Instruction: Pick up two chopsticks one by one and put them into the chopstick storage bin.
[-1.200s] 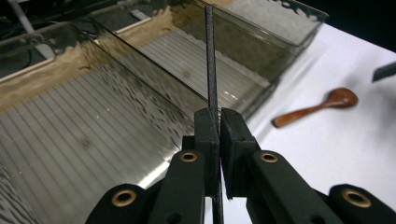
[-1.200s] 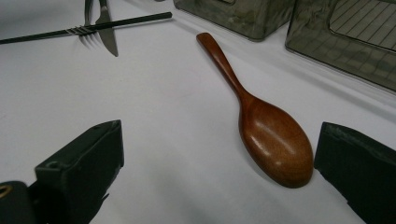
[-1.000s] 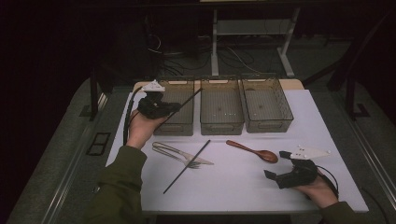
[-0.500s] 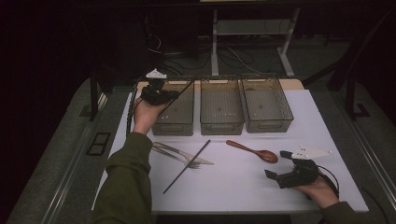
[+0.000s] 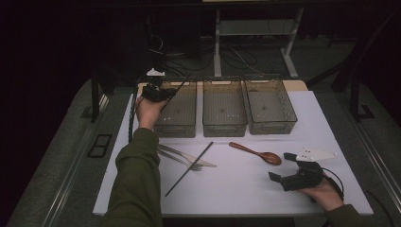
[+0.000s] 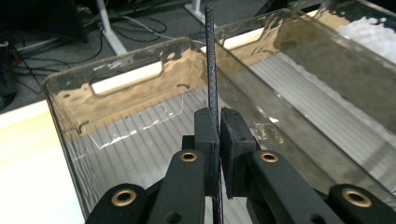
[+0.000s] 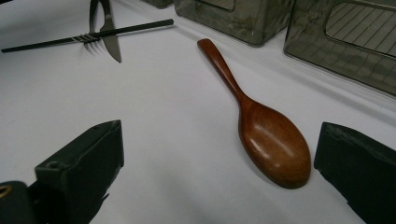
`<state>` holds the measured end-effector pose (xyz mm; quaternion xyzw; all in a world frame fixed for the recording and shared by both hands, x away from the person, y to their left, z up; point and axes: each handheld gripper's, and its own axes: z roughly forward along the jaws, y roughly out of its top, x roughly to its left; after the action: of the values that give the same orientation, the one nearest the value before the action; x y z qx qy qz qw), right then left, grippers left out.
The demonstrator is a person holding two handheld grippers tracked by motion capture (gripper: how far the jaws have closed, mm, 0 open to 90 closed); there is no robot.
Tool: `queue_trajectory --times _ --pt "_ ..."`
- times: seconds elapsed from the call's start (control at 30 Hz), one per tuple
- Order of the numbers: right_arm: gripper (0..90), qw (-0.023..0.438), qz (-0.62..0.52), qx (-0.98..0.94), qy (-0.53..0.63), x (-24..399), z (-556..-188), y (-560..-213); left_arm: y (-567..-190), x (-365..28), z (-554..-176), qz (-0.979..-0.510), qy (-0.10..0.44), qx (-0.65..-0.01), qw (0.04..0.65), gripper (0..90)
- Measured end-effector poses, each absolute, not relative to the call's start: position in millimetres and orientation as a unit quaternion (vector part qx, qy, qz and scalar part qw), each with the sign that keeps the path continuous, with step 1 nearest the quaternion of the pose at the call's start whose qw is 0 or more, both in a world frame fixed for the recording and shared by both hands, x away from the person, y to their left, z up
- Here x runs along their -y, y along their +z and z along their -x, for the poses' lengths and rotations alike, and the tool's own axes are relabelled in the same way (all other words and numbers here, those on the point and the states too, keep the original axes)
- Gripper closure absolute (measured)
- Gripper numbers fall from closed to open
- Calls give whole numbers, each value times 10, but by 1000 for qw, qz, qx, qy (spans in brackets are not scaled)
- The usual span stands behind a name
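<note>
My left gripper (image 5: 158,92) is shut on a thin black chopstick (image 5: 180,84) and hovers over the back left corner of the left clear bin (image 5: 177,128). In the left gripper view the chopstick (image 6: 210,56) stands pinched between the pads (image 6: 205,135), above the bin's ribbed floor (image 6: 140,154). A second black chopstick (image 5: 189,169) lies on the white mat, across a fork and knife (image 5: 182,158). My right gripper (image 5: 282,166) rests open at the front right, beside a wooden spoon (image 5: 255,152). The spoon's bowl (image 7: 275,149) lies between the wide-apart jaws.
Two more clear bins, middle (image 5: 223,124) and right (image 5: 269,125), stand in a row at the back of the white mat (image 5: 236,194). Cables and table legs lie on the dark floor beyond. The fork, knife and chopstick (image 7: 135,29) lie to the left of the spoon.
The left hand has carried the held chopstick a little farther back and lower over the left bin. The right gripper has stayed where it was.
</note>
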<state>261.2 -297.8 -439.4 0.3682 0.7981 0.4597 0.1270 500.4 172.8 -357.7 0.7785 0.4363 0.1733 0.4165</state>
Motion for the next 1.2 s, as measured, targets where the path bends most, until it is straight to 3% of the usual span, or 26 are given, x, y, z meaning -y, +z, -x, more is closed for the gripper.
queue_trajectory --times 0.4,0.57,1.2 --pt "11 128 -369 -797 462 2992 -2607 -4385 -3731 -1648 -5075 -779 174 -458 390 834" --pt "11 129 -369 -796 462 3000 -2602 -4380 -3729 -1614 -5077 -778 189 -459 385 711" --pt "11 131 -371 -796 460 3001 -2603 -4383 -3462 -1582 -4835 -787 197 -426 400 470"
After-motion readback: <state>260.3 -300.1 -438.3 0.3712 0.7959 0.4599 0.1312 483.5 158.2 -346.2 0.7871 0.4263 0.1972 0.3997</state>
